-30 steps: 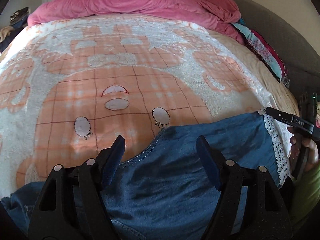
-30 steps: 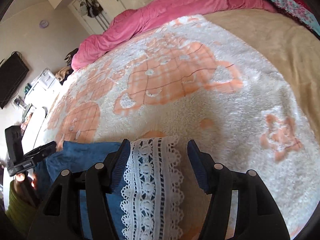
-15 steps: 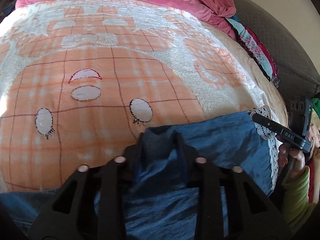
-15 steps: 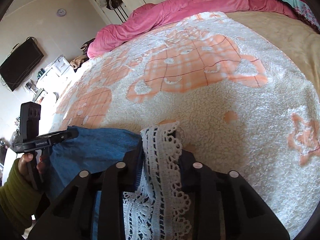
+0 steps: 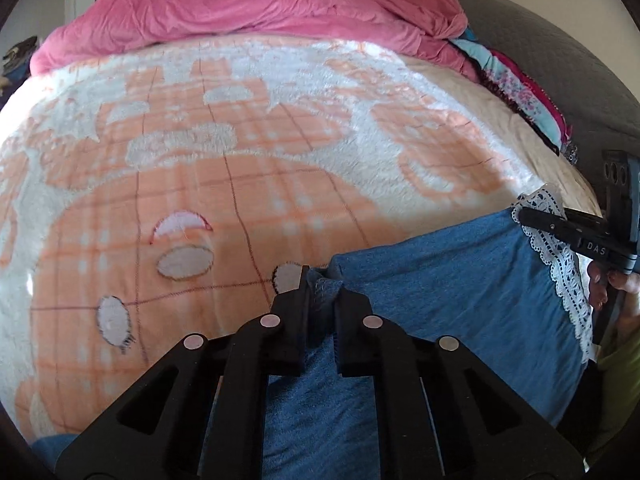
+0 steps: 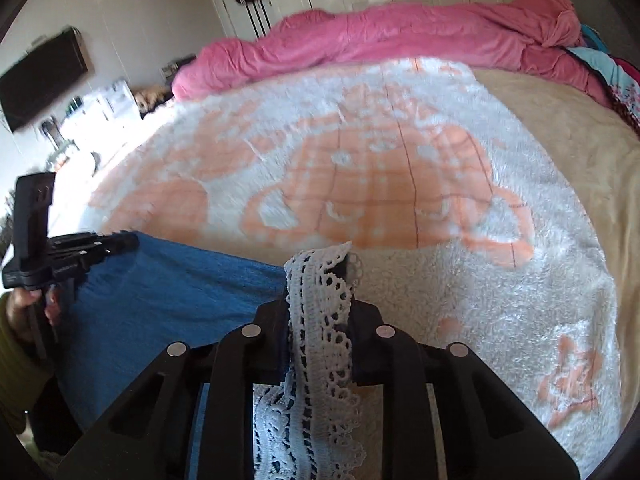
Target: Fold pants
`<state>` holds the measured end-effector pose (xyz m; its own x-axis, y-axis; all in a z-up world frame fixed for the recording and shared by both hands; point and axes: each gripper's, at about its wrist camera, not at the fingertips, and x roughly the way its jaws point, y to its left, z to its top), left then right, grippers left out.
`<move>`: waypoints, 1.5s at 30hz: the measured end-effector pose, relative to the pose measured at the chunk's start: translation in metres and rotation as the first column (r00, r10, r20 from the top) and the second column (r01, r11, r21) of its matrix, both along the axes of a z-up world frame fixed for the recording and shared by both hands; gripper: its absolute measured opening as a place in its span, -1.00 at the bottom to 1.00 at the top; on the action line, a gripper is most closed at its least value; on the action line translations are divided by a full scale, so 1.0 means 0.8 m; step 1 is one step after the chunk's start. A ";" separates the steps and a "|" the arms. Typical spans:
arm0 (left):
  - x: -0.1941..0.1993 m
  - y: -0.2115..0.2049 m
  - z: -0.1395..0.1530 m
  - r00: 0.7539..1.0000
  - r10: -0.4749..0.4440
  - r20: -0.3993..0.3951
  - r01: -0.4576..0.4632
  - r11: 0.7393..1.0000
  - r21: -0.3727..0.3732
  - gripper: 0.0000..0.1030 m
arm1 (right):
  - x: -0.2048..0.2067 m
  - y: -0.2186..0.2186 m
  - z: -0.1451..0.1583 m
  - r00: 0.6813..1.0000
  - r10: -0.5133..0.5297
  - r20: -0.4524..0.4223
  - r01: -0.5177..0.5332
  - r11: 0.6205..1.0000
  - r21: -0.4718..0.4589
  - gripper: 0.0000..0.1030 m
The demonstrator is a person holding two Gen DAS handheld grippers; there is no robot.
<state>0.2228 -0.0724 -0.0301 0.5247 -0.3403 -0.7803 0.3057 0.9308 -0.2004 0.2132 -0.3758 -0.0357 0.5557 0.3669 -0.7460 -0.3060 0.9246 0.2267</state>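
Grasp step of the first fold: both tongs just clamped onto the blue pants (image 5: 460,304) spread along the near edge of the bed's orange-and-white blanket (image 5: 224,184), at 6 o'clock in both views. Left tongs (image 5: 322,292) pinching a bunched denim edge, right tongs (image 6: 320,280) pinching the white lace hem (image 6: 316,344). Next, probably: lifting both pinched edges together, level and taut, then carrying them across to fold without sagging.

Both grippers are black plastic: the left gripper (image 5: 322,292) shows four silver rivets; an olive-green sleeve (image 6: 14,364) sits at nine o'clock.
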 end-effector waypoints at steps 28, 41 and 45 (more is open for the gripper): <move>-0.142 0.102 0.063 0.970 0.237 0.062 -0.238 0.971 0.019 0.08 | -0.143 -0.074 0.006 0.990 0.099 -0.096 -0.090 0.992 0.089 0.14; -0.192 0.175 0.031 0.871 0.491 0.015 -0.486 0.857 0.170 0.30 | -0.158 -0.034 -0.001 0.962 0.246 -0.120 -0.248 0.969 0.003 -0.70; -0.200 0.185 0.023 0.881 0.472 0.032 -0.469 0.862 0.190 0.15 | -0.171 -0.025 0.006 0.969 0.211 -0.131 -0.227 0.966 -0.122 -0.76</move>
<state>0.0625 0.0757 -0.0114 0.5733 0.0963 -0.8136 -0.1801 0.9836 -0.0104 0.0766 -0.3960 -0.0307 0.3797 0.3612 -0.8517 -0.4834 0.8624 0.1503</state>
